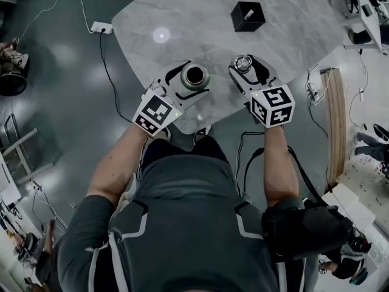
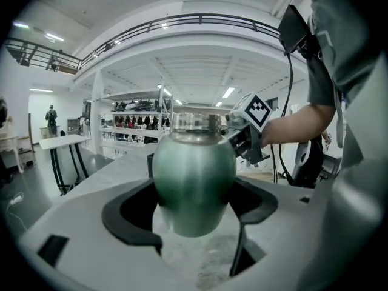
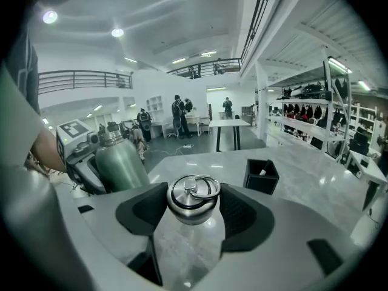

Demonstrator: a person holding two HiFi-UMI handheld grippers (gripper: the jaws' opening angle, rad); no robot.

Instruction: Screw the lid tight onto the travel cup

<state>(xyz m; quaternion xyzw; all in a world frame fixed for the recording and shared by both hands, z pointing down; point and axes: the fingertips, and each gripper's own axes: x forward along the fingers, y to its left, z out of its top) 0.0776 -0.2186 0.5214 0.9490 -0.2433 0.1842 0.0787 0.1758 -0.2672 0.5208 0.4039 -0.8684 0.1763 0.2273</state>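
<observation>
The green steel travel cup [image 1: 195, 76] stands upright near the table's front edge, its mouth open at the top. My left gripper [image 1: 189, 81] is shut on its body [image 2: 194, 180], with both black pads pressed against its sides. To its right, my right gripper [image 1: 245, 70] is shut on the round steel lid [image 1: 244, 63]. The lid [image 3: 193, 199] has a ring handle on top and hangs a little above the marble between the pads. The right gripper view shows the cup [image 3: 121, 162] off to the left, about a hand's width from the lid.
A small black box [image 1: 247, 16] sits further back on the grey marble table [image 1: 292, 35]. The table's front edge runs just under both grippers, against the person's knees. A white power strip [image 1: 101, 27] and cables lie on the floor at the left.
</observation>
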